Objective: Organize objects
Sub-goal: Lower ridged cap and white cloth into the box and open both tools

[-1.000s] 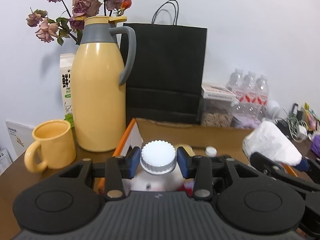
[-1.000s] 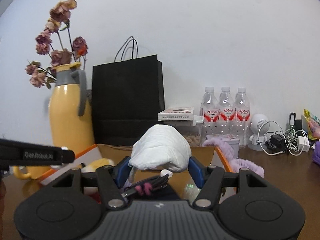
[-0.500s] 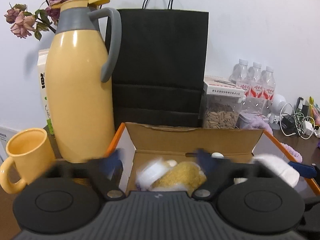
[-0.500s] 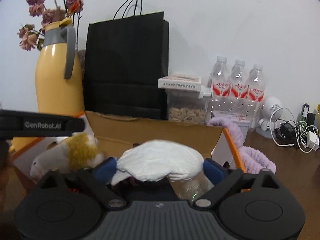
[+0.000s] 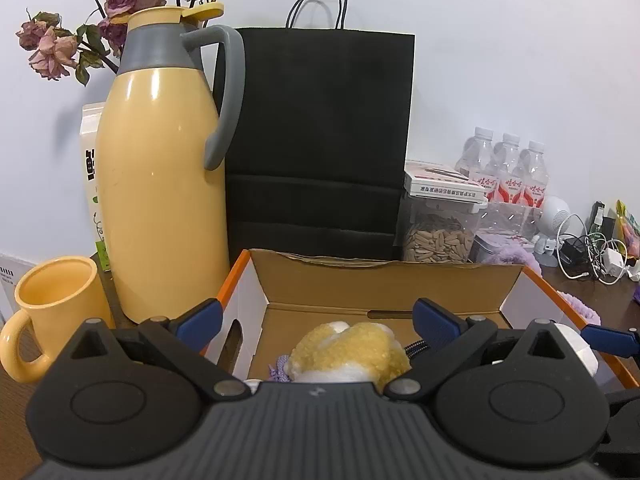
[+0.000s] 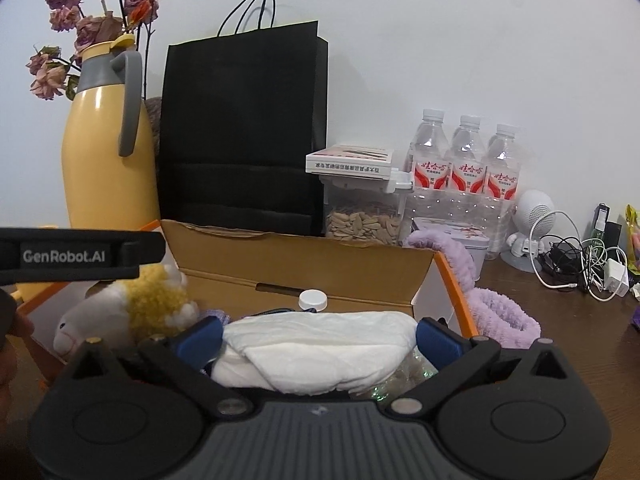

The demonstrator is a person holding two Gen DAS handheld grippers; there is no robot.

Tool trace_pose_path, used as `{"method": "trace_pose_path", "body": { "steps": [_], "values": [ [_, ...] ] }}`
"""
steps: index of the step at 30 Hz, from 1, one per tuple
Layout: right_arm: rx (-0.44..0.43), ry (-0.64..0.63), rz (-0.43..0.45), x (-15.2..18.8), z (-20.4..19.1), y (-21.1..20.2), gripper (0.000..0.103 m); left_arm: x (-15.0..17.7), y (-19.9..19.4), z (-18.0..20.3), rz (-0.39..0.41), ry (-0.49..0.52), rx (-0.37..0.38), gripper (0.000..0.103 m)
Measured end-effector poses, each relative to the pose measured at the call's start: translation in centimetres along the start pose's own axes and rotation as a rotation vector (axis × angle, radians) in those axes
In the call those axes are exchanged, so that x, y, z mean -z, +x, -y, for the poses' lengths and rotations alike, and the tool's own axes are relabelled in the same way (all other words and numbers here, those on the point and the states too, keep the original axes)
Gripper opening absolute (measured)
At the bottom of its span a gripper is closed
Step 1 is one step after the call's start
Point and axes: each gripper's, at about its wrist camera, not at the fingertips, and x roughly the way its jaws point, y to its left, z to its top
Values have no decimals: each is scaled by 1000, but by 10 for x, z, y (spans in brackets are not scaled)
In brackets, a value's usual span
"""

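An open cardboard box [image 5: 384, 280] with orange edges sits in front of me; it also shows in the right wrist view [image 6: 304, 264]. Inside lie a yellow-and-white plush toy [image 5: 348, 354], seen too in the right wrist view [image 6: 136, 308], and a white-capped bottle [image 6: 313, 300]. My left gripper [image 5: 318, 318] is open and empty above the box. My right gripper [image 6: 318, 338] is open wide, with a white folded cloth pack [image 6: 320, 354] lying between its fingers over the box; it also shows in the left wrist view [image 5: 576, 348].
A yellow thermos jug [image 5: 160, 176] and yellow mug [image 5: 52, 312] stand left of the box. A black paper bag [image 5: 320, 140], a seed jar [image 5: 436, 232], water bottles [image 6: 464, 168] and cables [image 6: 580, 256] line the back. A purple fuzzy item [image 6: 484, 304] hangs over the box's right side.
My left gripper opened and let go of the white-capped bottle, which dropped into the box. My right gripper lowered and opened around the white cloth pack.
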Motion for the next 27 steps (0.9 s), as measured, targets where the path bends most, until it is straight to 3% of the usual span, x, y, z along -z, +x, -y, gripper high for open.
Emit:
{"method": "trace_pose_path", "body": {
  "steps": [20,22,24,25,26,27],
  "values": [
    [2,4,40,-4,5,-7,103,0,-18,4,29,6,2,103],
    [-2,3,55,-3,5,-10,98,1,-19,3,30,6,1,103],
    [-6,-1,70,-4,4,-13,68,2,-21,2,29,6,-2,103],
    [-5,3,70,-5,5,-14,62,3,-22,2,29,6,-4,103],
    [-7,8,64,-6,6,-13,61,3,-22,1,29,5,-5,103],
    [-11,13,59,-6,7,-13,66,3,-23,1,29,4,-6,103]
  ]
}}
